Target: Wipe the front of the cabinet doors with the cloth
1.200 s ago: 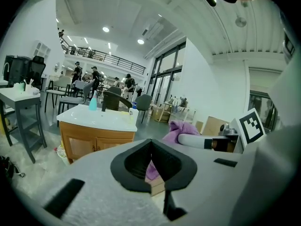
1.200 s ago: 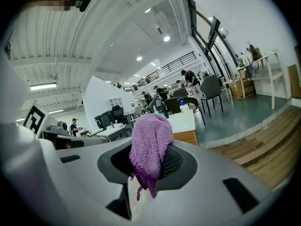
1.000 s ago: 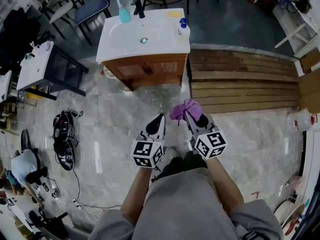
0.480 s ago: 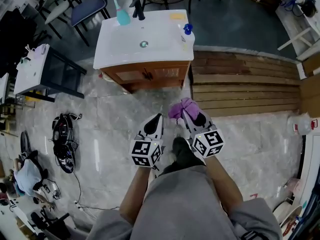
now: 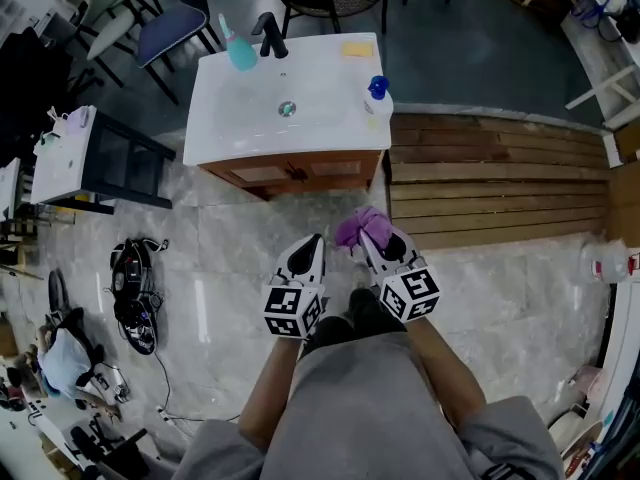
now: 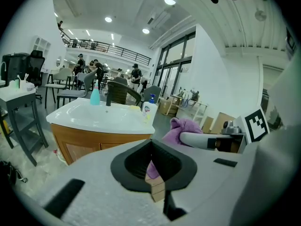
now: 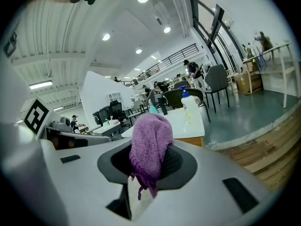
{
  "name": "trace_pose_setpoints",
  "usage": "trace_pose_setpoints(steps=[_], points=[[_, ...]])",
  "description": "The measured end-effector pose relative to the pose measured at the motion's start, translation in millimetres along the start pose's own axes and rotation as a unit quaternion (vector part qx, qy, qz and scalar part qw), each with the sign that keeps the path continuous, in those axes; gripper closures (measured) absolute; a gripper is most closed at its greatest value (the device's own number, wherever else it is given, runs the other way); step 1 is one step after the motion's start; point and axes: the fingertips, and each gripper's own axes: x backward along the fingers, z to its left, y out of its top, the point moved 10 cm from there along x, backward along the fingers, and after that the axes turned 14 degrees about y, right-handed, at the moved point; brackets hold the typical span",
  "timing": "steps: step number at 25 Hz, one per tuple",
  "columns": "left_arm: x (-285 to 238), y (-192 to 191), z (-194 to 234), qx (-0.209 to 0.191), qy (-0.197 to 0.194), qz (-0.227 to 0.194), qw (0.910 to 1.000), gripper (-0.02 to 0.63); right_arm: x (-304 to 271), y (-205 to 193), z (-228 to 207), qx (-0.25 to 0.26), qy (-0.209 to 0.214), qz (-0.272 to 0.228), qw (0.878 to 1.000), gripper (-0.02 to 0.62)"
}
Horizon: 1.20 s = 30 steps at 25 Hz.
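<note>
The person has stepped nearer: the white-topped wooden vanity cabinet (image 5: 250, 118) sits lower and closer in the head view than a second ago, and both tools have come up with it. Its brown panelled cabinet doors (image 5: 338, 168) are not yet touched. The right gripper (image 5: 372, 236) hangs short of them, jaws clamped on a purple terry cloth (image 5: 352, 228) that bunches up above the tips. The left gripper (image 5: 314, 242) rides beside it, jaws together, apparently with nothing in them. From where I stand, the worry is that bunch: only a fold looks pinched, so hard rubbing could drag it loose, or bare jaw could scrape the wood. The dark door handles (image 5: 296, 174) might snag it, and a high stroke could knock the white pump bottle with the blue cap (image 5: 377, 98) off the cabinet's right edge.
</note>
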Motion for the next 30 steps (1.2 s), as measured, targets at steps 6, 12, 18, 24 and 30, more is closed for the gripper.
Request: trace_pose_setpoints(steps=[6, 12, 18, 24, 30], points=[[-23.6, 4.7, 8.9, -0.015, 0.007, 0.018, 0.9997, 0.598, -27.2, -3.5, -17.2, -0.012, 0.004, 0.003, 1.000, 0.499], [-45.7, 3.5, 34.8, -0.024, 0.016, 0.020, 0.9994, 0.598, -63.2, -19.1, -22.4, -0.006, -0.002, 0.003, 1.000, 0.499], [-68.3, -2.8, 71.4, -0.046, 0.012, 0.023, 0.9986, 0.598, -102.7, -40.5, -18.6, 0.006, -0.031, 0.000, 0.999, 0.500], [-85.4, -10.3, 113.1, -0.062, -0.033, 0.039, 0.9968, 0.598, -136.3, -60.9, -6.5, 0.018, -0.078, -0.002, 0.997, 0.500], [-105.9, -22.9, 152.0, -0.086, -0.085, 0.053, 0.9913, 0.598, -173.5, -86.2, 4.7, 0.035, -0.126, -0.005, 0.991, 0.500]])
